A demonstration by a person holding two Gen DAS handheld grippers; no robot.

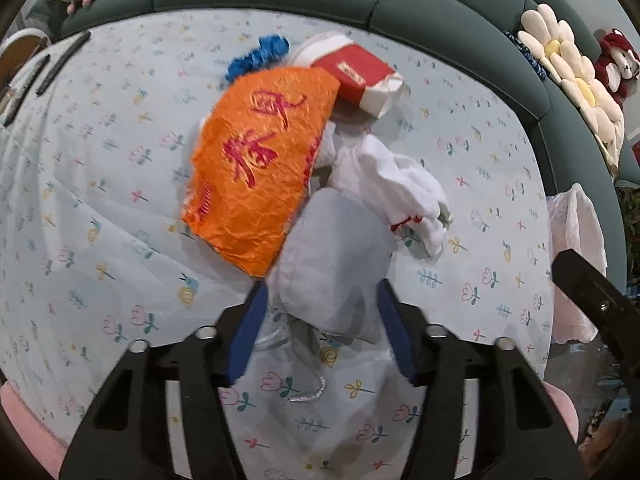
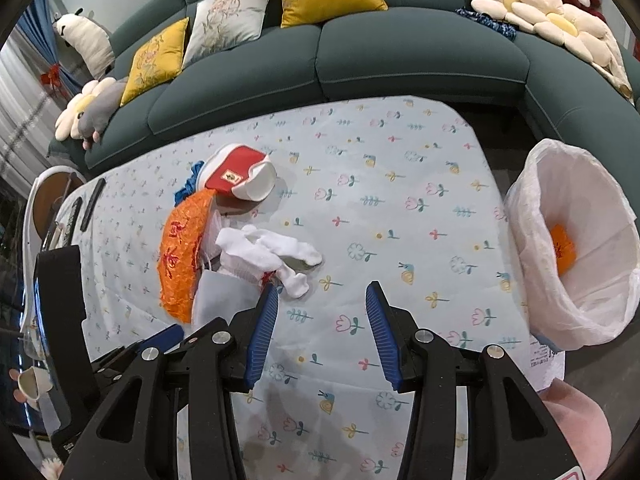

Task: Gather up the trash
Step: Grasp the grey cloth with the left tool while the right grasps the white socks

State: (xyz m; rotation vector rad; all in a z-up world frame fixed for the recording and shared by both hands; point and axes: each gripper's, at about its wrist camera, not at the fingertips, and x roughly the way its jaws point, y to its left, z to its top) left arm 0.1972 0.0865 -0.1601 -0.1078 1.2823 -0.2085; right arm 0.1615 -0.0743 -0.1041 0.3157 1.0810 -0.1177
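A heap of trash lies on the flowered tablecloth (image 1: 100, 184): a crumpled orange wrapper (image 1: 256, 168) with red characters, a grey-white face mask (image 1: 332, 264), crumpled white tissue (image 1: 396, 188), a red and white box (image 1: 360, 76) and a blue scrap (image 1: 260, 56). My left gripper (image 1: 322, 292) is open with its jaws either side of the mask's near end. My right gripper (image 2: 322, 300) is open and empty above bare cloth, right of the heap (image 2: 224, 240). A white-lined trash bin (image 2: 576, 248) with an orange wrapper inside stands at the table's right end.
A dark green sofa (image 2: 360, 60) with yellow and white cushions wraps the table's far and right sides. Flower cushions and plush toys sit on it. Two dark remotes (image 2: 92, 200) lie at the table's far left. A pink stool (image 2: 576, 432) is at the near right.
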